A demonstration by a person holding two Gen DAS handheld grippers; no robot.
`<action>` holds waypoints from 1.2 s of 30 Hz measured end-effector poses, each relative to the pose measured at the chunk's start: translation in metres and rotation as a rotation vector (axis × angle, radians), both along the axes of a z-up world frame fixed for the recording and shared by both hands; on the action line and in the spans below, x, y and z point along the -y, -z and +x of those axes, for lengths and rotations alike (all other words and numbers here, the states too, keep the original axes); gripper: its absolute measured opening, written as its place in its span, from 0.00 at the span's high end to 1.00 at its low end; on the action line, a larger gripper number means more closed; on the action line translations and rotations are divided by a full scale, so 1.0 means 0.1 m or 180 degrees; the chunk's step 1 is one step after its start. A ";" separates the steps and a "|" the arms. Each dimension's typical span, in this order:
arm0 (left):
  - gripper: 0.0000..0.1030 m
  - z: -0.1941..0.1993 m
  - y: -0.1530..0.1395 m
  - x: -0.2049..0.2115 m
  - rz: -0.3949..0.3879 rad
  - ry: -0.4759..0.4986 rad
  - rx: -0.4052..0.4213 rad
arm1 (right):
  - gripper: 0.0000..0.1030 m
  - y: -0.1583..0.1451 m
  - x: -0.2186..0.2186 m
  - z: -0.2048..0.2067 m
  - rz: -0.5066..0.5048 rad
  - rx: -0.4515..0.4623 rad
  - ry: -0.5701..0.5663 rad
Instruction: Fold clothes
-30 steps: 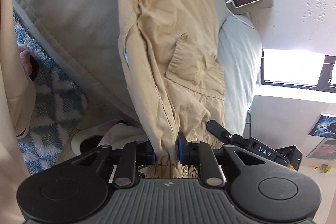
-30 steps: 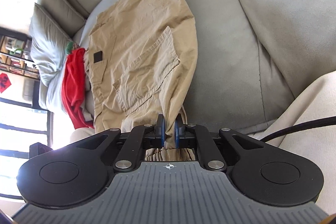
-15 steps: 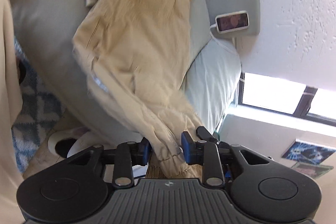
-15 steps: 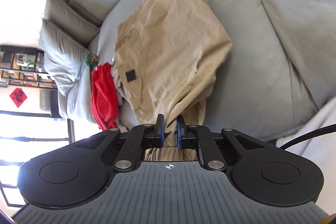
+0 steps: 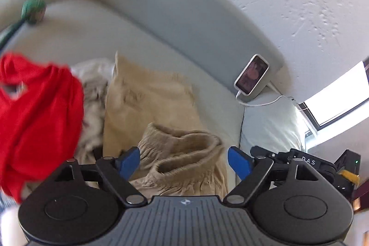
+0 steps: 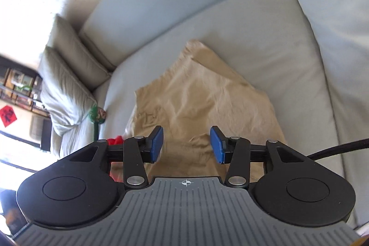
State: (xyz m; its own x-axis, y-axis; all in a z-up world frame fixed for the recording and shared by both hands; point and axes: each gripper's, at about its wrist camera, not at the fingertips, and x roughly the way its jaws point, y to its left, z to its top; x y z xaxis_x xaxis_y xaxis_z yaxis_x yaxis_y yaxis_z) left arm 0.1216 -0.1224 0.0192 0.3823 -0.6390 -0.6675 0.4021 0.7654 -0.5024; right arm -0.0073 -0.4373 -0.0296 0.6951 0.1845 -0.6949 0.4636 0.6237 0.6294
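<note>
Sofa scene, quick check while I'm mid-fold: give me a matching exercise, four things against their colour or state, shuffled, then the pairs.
Things:
1. trousers
2. shirt
3. phone
4. left gripper

Colour or state:
A. red, bunched beside the beige cloth
B. propped against the sofa back, cable plugged in
C. beige, lying folded over on the sofa seat
D. jaws opening, elastic cuff lying loose between them

Pairs: 1-C, 2-A, 3-B, 4-D
</note>
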 end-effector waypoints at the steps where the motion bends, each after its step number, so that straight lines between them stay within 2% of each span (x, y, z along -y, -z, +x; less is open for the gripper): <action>1: 0.18 -0.06 -0.08 -0.04 0.0015 0.0047 0.0250 | 0.51 -0.05 -0.01 -0.07 -0.0115 0.0029 -0.0034; 4: 0.17 -0.24 -0.04 -0.13 0.0116 0.0166 0.0493 | 0.51 -0.07 -0.07 -0.32 -0.0413 -0.0084 -0.0191; 7: 0.20 -0.38 0.30 -0.14 0.0306 0.0197 0.0545 | 0.51 0.03 -0.16 -0.45 -0.0579 -0.0169 -0.0568; 10: 0.25 -0.51 0.68 -0.11 0.0496 0.0215 0.0621 | 0.50 0.25 -0.26 -0.35 -0.0654 -0.0107 -0.0902; 12: 0.33 -0.57 0.94 -0.03 0.0682 0.0219 0.0648 | 0.51 0.41 -0.28 -0.22 -0.0616 -0.0023 -0.0973; 13: 0.42 -0.59 1.05 0.03 0.0754 0.0250 0.0667 | 0.51 0.51 -0.26 -0.14 -0.0543 -0.0013 -0.0937; 14: 0.50 -0.59 1.12 0.09 0.0798 0.0277 0.0761 | 0.50 0.60 -0.26 -0.06 -0.0489 0.0002 -0.0911; 15: 0.53 -0.60 1.19 0.16 0.0845 0.0304 0.0857 | 0.51 0.67 -0.29 0.02 -0.0513 0.0037 -0.0923; 17: 0.71 -0.57 1.31 0.30 0.1051 0.0359 0.1060 | 0.55 0.77 -0.47 0.13 -0.0769 0.0006 -0.1067; 18: 0.73 -0.52 1.40 0.39 0.1221 0.0419 0.1021 | 0.58 0.82 -0.57 0.18 -0.0914 -0.0045 -0.1150; 19: 0.73 -0.45 1.52 0.47 0.1370 0.0495 0.0896 | 0.59 0.89 -0.66 0.24 -0.1036 -0.0155 -0.1236; 21: 0.73 -0.37 1.61 0.53 0.1454 0.0542 0.0864 | 0.59 1.12 -0.77 0.32 -0.1125 -0.0549 -0.1400; 23: 0.71 -0.38 1.51 0.51 0.1419 0.0526 0.0860 | 0.58 1.09 -0.80 0.27 -0.1227 -0.0506 -0.1440; 24: 0.66 -0.39 1.44 0.47 0.1360 0.0493 0.0842 | 0.57 1.02 -0.77 0.23 -0.1224 -0.0472 -0.1425; 25: 0.53 -0.42 1.36 0.37 0.1244 0.0414 0.0792 | 0.56 0.93 -0.72 0.15 -0.1192 -0.0363 -0.1371; 26: 0.35 -0.45 1.28 0.28 0.1132 0.0331 0.0747 | 0.48 0.82 -0.63 0.04 -0.1123 -0.0192 -0.1270; 27: 0.27 -0.51 1.22 0.16 0.1070 0.0198 0.0758 | 0.33 0.74 -0.50 -0.08 -0.1035 -0.0047 -0.1132; 28: 0.22 -0.56 1.15 0.05 0.1008 0.0068 0.0768 | 0.24 0.68 -0.37 -0.19 -0.0946 0.0052 -0.0976; 29: 0.21 -0.59 1.11 -0.06 0.0963 -0.0032 0.0775 | 0.13 0.66 -0.23 -0.28 -0.0877 0.0097 -0.0839; 33: 0.19 -0.51 1.15 -0.24 0.0834 -0.0261 0.0428 | 0.13 0.79 0.24 -0.39 -0.0666 -0.0040 -0.0455; 36: 0.19 -0.37 1.31 -0.22 0.0824 -0.0298 0.0096 | 0.14 1.05 0.51 -0.36 -0.0196 -0.0045 -0.0270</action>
State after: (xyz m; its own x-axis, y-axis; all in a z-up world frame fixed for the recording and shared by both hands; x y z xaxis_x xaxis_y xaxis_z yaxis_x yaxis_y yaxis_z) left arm 0.0850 -0.1002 -0.1120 0.4539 -0.4096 -0.7913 0.3354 0.9013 -0.2741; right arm -0.0432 -0.4880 -0.1343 0.6688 0.1988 -0.7163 0.4162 0.6983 0.5824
